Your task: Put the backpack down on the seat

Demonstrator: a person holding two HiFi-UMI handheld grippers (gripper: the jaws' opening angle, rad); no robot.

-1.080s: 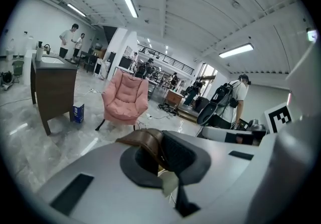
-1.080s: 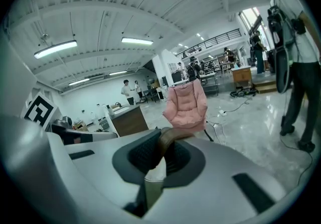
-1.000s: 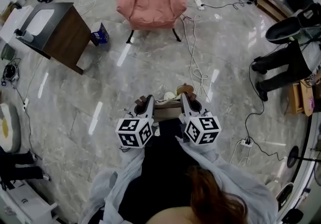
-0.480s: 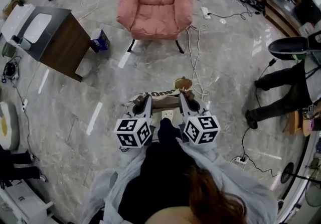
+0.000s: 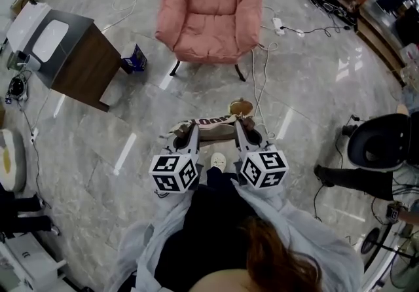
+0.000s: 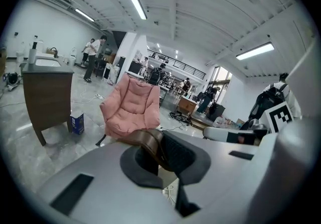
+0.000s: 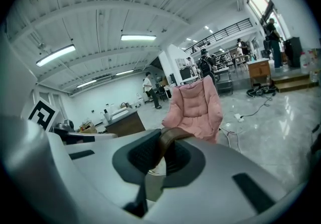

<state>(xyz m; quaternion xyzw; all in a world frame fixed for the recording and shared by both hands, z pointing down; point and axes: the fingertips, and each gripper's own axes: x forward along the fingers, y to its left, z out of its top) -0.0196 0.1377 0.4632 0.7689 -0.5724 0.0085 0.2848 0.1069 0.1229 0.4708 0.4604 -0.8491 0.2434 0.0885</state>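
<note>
1. Currently, our left gripper (image 5: 185,135) is clamped tight on a brown strap (image 6: 149,141) of the backpack (image 5: 213,128).
2. Between the grippers, we carry the backpack in the air over the marble floor (image 5: 131,120), well apart from the pink armchair (image 5: 213,16) ahead.
3. Our right gripper (image 5: 243,129) likewise pinches a brown strap on its side.
4. Right of our path, cables (image 5: 260,81) trail across the floor just beside the chair's legs. We judge that a foot could catch there and jolt the bag.
5. If either grip slips off its narrow strap, the bag would likely swing sideways and drop short of the seat.
</note>
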